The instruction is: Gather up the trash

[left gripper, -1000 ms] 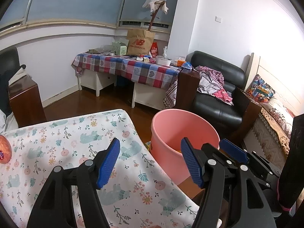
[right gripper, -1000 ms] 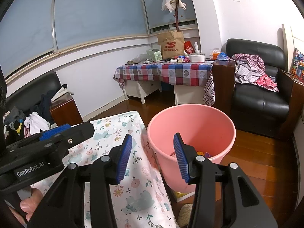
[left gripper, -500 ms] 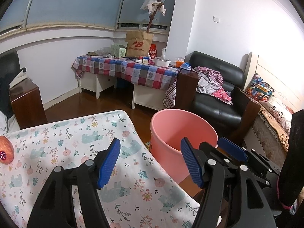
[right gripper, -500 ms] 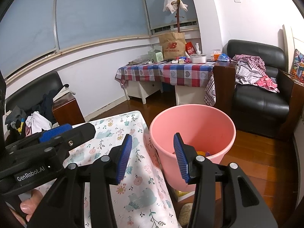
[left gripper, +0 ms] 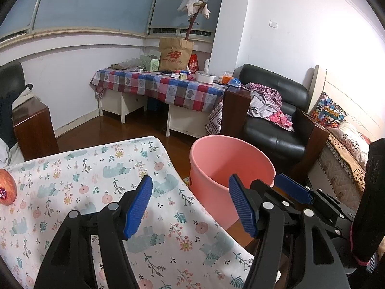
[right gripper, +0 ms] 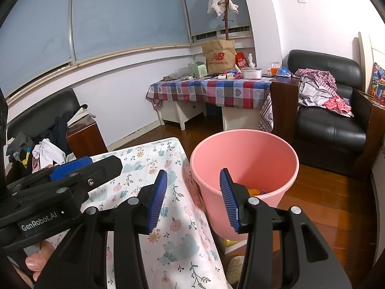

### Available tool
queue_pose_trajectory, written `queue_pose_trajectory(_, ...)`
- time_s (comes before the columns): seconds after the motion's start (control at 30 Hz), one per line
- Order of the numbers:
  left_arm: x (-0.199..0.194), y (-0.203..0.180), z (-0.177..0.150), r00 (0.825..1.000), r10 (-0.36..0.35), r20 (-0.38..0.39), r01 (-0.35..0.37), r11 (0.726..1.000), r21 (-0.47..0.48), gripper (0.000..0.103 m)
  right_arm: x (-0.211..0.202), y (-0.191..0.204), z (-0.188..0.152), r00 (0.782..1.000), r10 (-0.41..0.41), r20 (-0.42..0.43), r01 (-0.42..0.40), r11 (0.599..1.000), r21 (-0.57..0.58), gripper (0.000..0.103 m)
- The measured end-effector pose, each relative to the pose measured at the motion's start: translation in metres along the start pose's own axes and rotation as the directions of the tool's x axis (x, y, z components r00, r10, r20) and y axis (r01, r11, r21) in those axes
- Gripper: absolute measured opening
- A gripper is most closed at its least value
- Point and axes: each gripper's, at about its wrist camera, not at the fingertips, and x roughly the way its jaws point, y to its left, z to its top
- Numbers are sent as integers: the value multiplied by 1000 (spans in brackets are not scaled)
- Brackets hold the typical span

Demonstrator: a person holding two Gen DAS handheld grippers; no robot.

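A pink plastic bucket stands on the wooden floor beside a table with a floral cloth. Colourful scraps lie at its bottom in the right wrist view. My left gripper hangs open over the cloth's right edge, nothing between its blue pads. My right gripper is open too, empty, held over the table edge with the bucket just beyond. The right gripper's body shows at the lower right of the left wrist view, the left one's at the left of the right wrist view.
A reddish apple lies at the cloth's left edge. Behind are a checked-cloth desk with a brown paper bag, a black armchair with clothes, a dark cabinet and a bed. A hand holds the left gripper.
Both views have shifted only slightly; the apple sits a little lower at the left edge. Both grippers keep their openings.
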Motion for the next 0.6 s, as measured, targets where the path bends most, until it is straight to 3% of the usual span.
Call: queue_pose_trajectory(0.6,8,5,-5,1000,-15,-24,14,1000,-14,65,6,1,-7,1000,-1,-19,1,1000,-9,46)
